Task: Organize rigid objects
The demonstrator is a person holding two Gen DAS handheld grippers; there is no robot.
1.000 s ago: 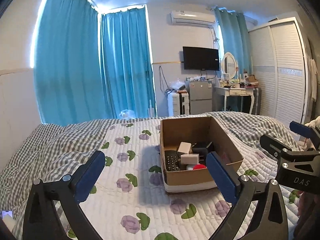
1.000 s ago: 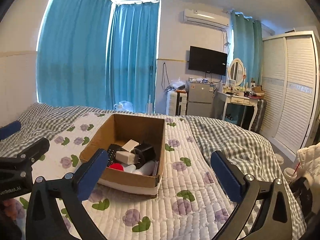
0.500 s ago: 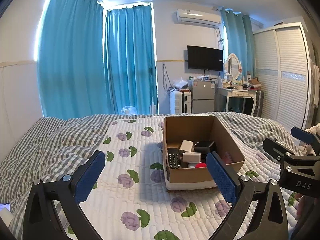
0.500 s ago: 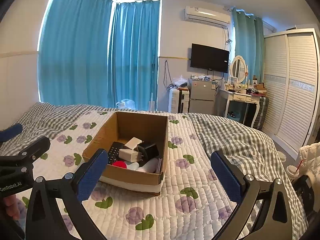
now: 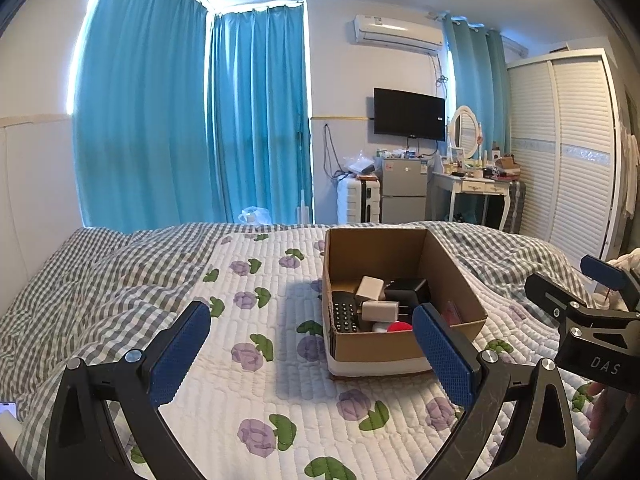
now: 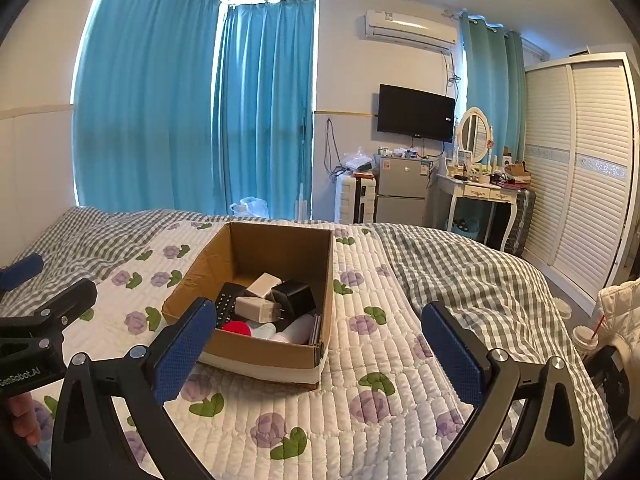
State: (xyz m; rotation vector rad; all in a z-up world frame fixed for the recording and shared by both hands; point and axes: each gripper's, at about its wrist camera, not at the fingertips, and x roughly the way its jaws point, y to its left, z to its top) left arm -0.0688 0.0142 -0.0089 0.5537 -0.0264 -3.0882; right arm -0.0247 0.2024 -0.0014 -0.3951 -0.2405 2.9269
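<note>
An open cardboard box (image 5: 460,280) (image 6: 208,264) stands on the quilted bed. It holds a black remote (image 5: 342,316) (image 6: 226,304), white chargers (image 5: 380,311) (image 6: 258,309), a black adapter (image 5: 408,290) (image 6: 294,300) and a red round object (image 5: 400,327) (image 6: 237,328). My left gripper (image 5: 312,354) is open and empty, hovering in front of the box. My right gripper (image 6: 316,354) is open and empty, to the right of the box's front. Each gripper shows at the edge of the other's view.
The bed has a white floral quilt (image 5: 248,380) and a grey checked blanket (image 6: 460,272). Blue curtains (image 5: 180,128), a fridge (image 5: 402,196), a dressing table (image 5: 476,186) and a white wardrobe (image 6: 580,168) stand beyond. A cup with a straw (image 6: 585,340) is at the right.
Both views have tilted up and drawn back a little, so the box sits slightly lower and farther. Both grippers stay open and empty.
</note>
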